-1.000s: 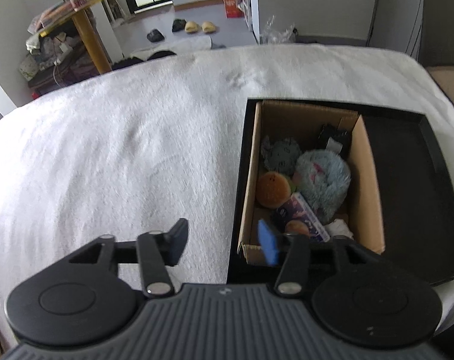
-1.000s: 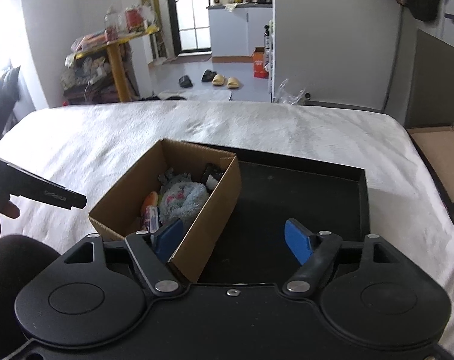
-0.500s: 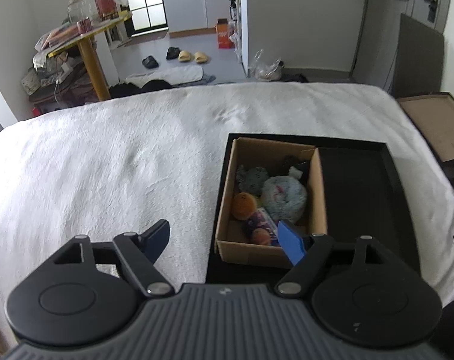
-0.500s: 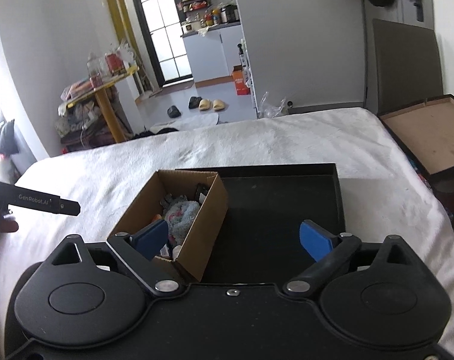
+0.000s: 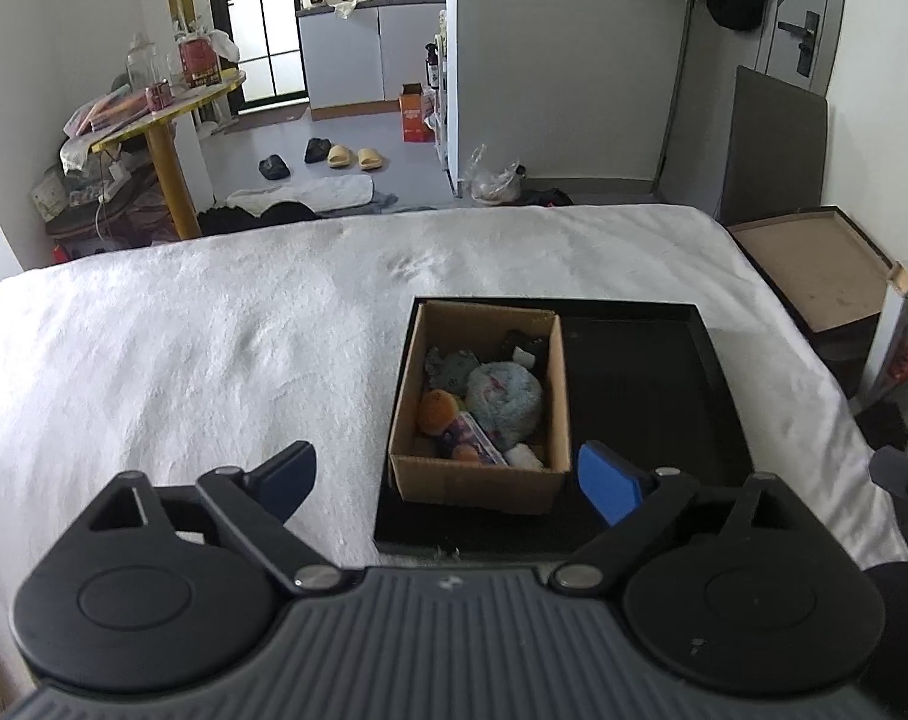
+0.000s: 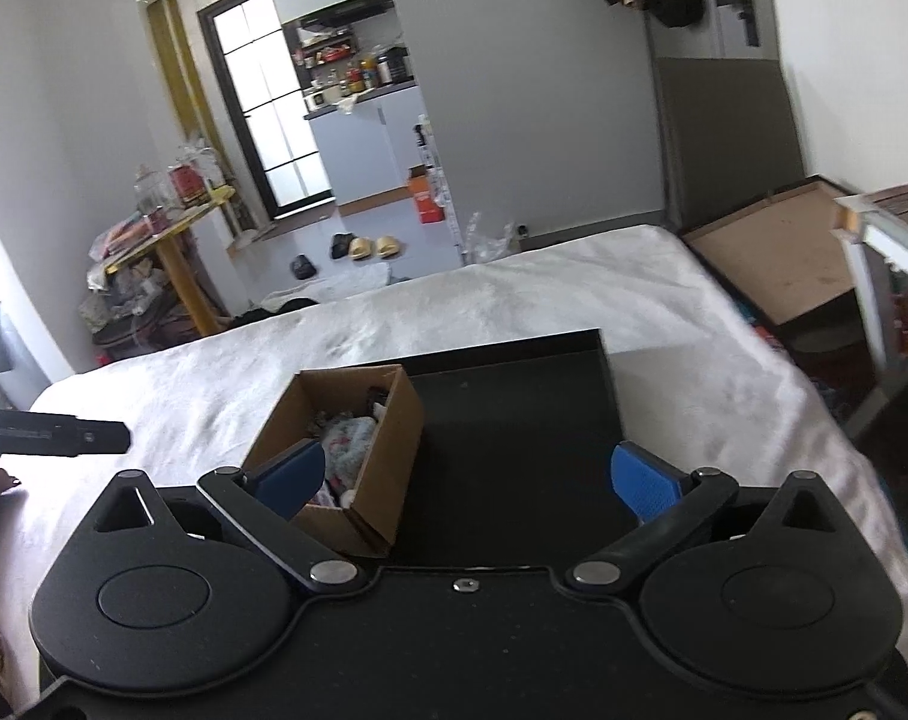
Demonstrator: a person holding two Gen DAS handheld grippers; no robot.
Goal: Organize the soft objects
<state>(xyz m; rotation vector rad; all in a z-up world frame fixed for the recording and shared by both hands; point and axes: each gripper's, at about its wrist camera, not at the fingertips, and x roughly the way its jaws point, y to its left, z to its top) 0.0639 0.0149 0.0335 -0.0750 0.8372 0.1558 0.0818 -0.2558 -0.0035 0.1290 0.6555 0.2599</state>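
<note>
An open cardboard box [image 5: 556,384] sits in the left half of a black tray [image 5: 646,378] on a white bed cover. In it lie several soft toys: a fluffy pale blue one [image 5: 505,396], an orange one [image 5: 437,411] and a grey one [image 5: 451,366]. The box also shows in the right wrist view [image 6: 394,438], as does the tray [image 6: 514,420]. My left gripper [image 5: 448,480] is open and empty, held above and in front of the box. My right gripper [image 6: 466,480] is open and empty, held high above the tray's near side.
The white bed cover [image 5: 214,348] spreads to the left of the tray. A brown board in a dark frame [image 5: 814,264] lies off the bed's right side. A yellow table [image 5: 166,144] with clutter stands at the far left. The left gripper's body [image 6: 46,432] shows at left.
Both grippers have pulled up and back from the box, so the box and tray look smaller and farther. Both sets of jaws have opened wider. The toys in the box have not moved.
</note>
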